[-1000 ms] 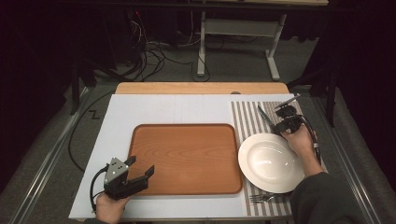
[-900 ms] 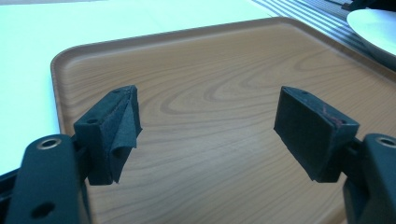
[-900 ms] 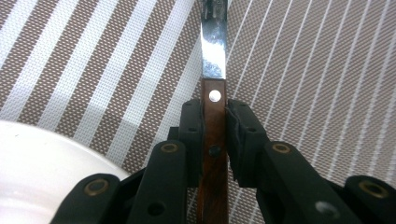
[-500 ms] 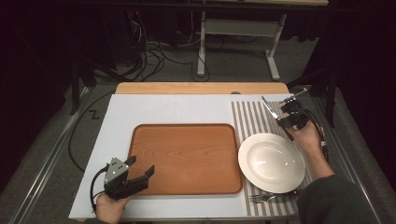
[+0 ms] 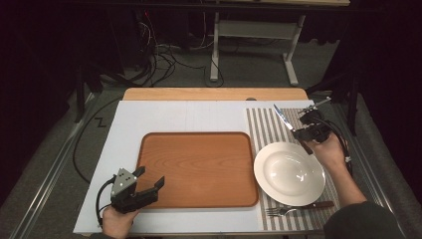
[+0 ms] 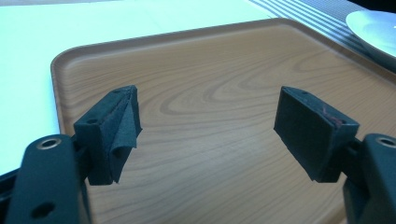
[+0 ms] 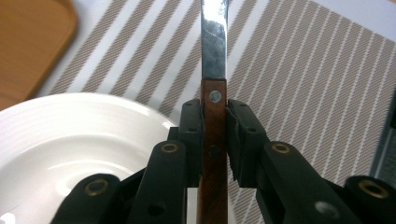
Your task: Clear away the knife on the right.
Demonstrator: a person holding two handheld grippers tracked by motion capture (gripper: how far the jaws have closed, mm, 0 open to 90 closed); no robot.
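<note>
High view overhead, facing forward-down; both gripper views close, low, sharing plate (image 6: 373, 23) rim.

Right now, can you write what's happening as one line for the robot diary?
right gripper: shut on knife, above striped placemat | left gripper: open over tray | plate, fork: on placemat

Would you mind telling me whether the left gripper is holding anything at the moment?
No, the left gripper is open, its pads apart with nothing between them above the wooden tray.
</note>
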